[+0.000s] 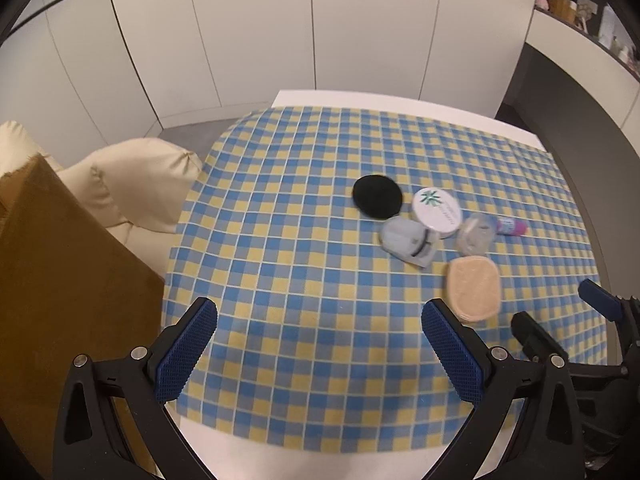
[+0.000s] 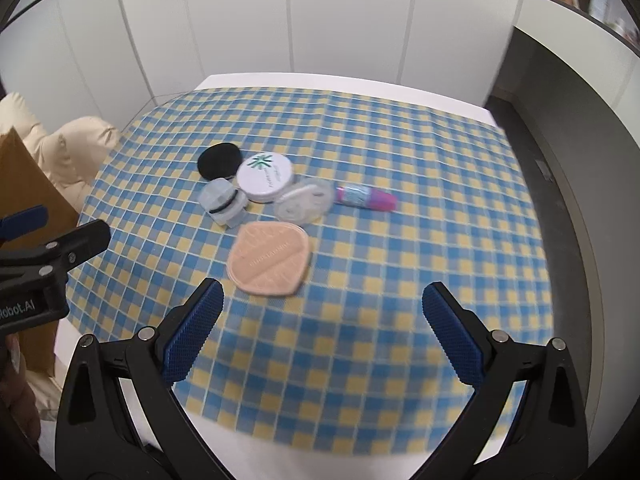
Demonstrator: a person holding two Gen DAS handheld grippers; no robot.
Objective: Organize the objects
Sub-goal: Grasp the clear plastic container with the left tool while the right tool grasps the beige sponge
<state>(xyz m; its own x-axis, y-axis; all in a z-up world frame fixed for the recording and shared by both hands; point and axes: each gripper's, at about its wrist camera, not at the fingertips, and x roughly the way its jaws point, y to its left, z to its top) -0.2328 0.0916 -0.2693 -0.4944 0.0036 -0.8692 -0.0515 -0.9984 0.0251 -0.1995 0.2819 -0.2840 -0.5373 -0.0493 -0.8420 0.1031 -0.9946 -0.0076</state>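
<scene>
left gripper (image 1: 318, 342): jaws spread wide, nothing between them – hovers over the near part of the cloth. Black frame, blue knurled pads (image 1: 186, 350).
right gripper (image 2: 322, 326): same build, jaws also wide apart and empty, above the near cloth just short of the peach puff.
tablecloth (image 2: 400, 240): soft woven check in blue, yellow and grey, laid over a white table (image 2: 320, 82).
cluster: all items sit mid-cloth, touching or just beside one another.
black puff (image 2: 220, 160): flat matte disc, farthest back and left, against the white compact.
white compact (image 2: 264, 178): smooth round plastic case, green leaf logo on the lid, lying flat.
clear case (image 2: 224, 202): frosted plastic, rounded, dark band across it, leaning on the compact's near-left edge.
clear lid (image 2: 306, 200): transparent round shell, right of the compact; contents unclear.
tube (image 2: 366, 197): short cylinder, pink-magenta with a pale blue patterned label – lies on its side, long axis left to right, one end touching the clear lid.
peach puff (image 2: 270, 258): flat rounded-square pad, embossed texture, nearest the grippers, just apart from the clear pieces.
surroundings: cream cushion (image 1: 136, 184) and brown cardboard (image 1: 60, 280) left of the table, white cabinet panels (image 1: 320, 20) behind.
</scene>
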